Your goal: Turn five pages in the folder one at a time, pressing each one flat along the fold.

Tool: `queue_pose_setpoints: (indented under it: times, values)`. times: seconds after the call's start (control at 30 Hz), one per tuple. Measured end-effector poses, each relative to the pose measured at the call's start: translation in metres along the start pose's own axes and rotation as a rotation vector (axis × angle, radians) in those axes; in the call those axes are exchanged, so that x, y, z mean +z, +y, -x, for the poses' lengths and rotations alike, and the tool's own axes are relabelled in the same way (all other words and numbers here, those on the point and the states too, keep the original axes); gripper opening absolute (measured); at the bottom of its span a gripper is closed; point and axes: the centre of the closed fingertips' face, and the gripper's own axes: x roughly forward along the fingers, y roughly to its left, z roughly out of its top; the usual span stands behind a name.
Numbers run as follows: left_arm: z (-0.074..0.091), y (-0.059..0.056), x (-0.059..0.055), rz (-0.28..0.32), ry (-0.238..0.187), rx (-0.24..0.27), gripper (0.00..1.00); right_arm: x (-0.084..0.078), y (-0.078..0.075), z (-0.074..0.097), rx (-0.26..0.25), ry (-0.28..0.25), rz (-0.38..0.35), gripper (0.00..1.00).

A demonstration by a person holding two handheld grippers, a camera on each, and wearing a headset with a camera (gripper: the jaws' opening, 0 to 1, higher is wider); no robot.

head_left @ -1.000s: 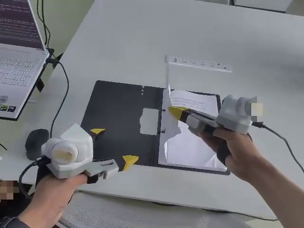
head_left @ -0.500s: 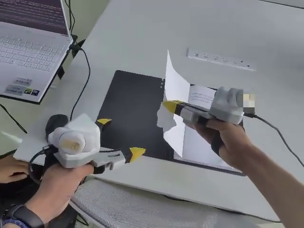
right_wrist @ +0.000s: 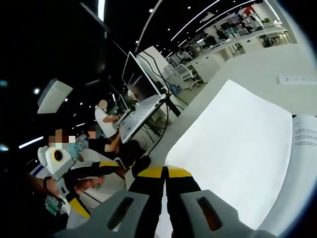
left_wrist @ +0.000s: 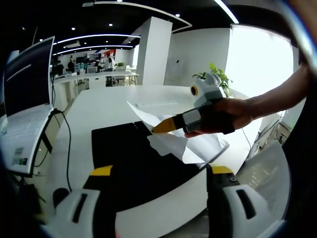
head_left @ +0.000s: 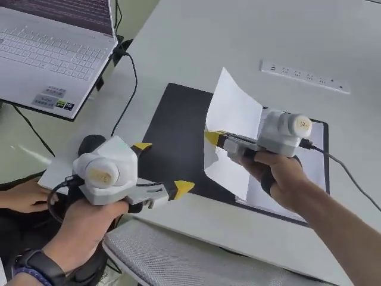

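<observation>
Pinching the page's (head_left: pixel 235 110) free edge between the fingers of right gripper (head_left: pixel 213 138), raised over the folder's (head_left: pixel 178 95) fold near the worktop's (head_left: pixel 196 47) front edge. Needs swinging leftward across that front-to-back fold onto the bare black cover (head_left: pixel 169 134), nearest the spread fingers of left gripper (head_left: pixel 162 167).

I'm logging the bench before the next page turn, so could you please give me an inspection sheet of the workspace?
Surface: white table.
Job's things: black folder open; one page lifted off it, curling.
Clutter: laptop, power strip, dark mouse-like object.
Grippers: right gripper shut on the page; left gripper open, holding nothing.
Cables: black cable by the laptop; grey cable from the right gripper.
Surroundings: open office, plant, people at desks.
</observation>
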Motion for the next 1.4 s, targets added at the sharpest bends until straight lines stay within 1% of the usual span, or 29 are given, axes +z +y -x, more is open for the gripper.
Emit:
queue_pose_setpoints:
  times: [0.17,0.3,0.57,0.7,0.77,0.83,0.97,1.1,1.2,1.27,1.3,1.33,1.4]
  values:
    - [0.002,0.002,0.001,0.005,0.001,0.004,0.73,-0.008,-0.007,-0.015,0.0,0.028,-0.017,0.0]
    - [0.003,0.002,0.002,0.006,0.006,0.001,0.74,-0.014,-0.01,-0.024,0.001,0.044,-0.033,0.0]
    - [0.003,0.006,0.004,0.005,0.008,0.001,0.74,-0.033,-0.015,-0.04,-0.002,0.091,-0.059,0.0]
    - [0.004,0.008,0.002,0.011,0.014,0.002,0.74,-0.043,-0.023,-0.046,-0.011,0.104,-0.086,0.0]
    - [0.005,0.009,0.001,0.013,0.016,0.005,0.74,-0.051,-0.033,-0.051,-0.017,0.112,-0.096,0.0]
    - [0.005,0.011,-0.001,0.014,0.021,0.008,0.74,-0.055,-0.038,-0.055,-0.026,0.12,-0.105,0.0]
    - [0.007,0.013,-0.002,0.019,0.024,0.013,0.74,-0.06,-0.041,-0.059,-0.04,0.134,-0.123,0.0]
    - [0.008,0.016,0.0,0.021,0.022,0.018,0.74,-0.065,-0.044,-0.061,-0.05,0.153,-0.131,0.0]
    - [0.007,0.017,0.0,0.023,0.022,0.021,0.74,-0.071,-0.047,-0.061,-0.058,0.167,-0.14,0.0]
    - [0.006,0.016,0.001,0.023,0.023,0.019,0.74,-0.079,-0.049,-0.061,-0.066,0.186,-0.142,0.0]
    - [0.005,0.016,0.001,0.023,0.024,0.019,0.74,-0.078,-0.049,-0.06,-0.063,0.174,-0.147,0.0]
    - [0.005,0.016,0.001,0.021,0.025,0.018,0.74,-0.076,-0.045,-0.057,-0.06,0.17,-0.156,0.0]
    - [0.004,0.014,0.003,0.024,0.021,0.015,0.74,-0.075,-0.044,-0.057,-0.06,0.169,-0.156,0.0]
